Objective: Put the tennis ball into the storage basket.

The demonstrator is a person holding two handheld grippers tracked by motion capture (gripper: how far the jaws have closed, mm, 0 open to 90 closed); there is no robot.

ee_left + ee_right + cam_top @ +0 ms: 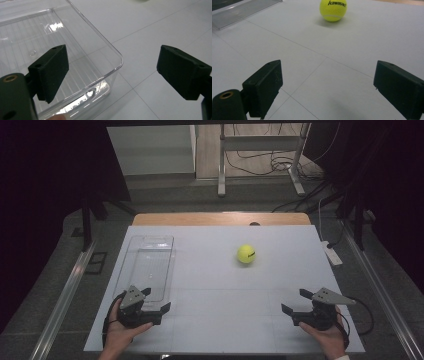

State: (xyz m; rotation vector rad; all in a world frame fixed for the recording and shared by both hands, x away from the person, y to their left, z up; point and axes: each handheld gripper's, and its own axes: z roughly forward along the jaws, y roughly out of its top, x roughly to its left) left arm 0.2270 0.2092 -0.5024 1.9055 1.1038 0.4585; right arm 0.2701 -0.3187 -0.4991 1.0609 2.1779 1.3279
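Observation:
A yellow tennis ball (246, 254) with black lettering rests on the white table sheet, right of centre; the right gripper view has the same ball (333, 9) far ahead of the jaws. A clear plastic tray (150, 267) lies empty on the left. My left gripper (155, 299) sits at the tray's near right corner, jaws wide apart with nothing between them; the tray's corner (117, 62) lies just ahead of its jaws in the left gripper view. My right gripper (296, 301) rests near the front right, open and empty, well short of the ball.
The white sheet (220, 320) covers a wooden table whose far edge (220, 218) shows. A white power strip (332, 253) lies off the table's right side. Metal stand legs (221, 170) and cables are on the floor behind.

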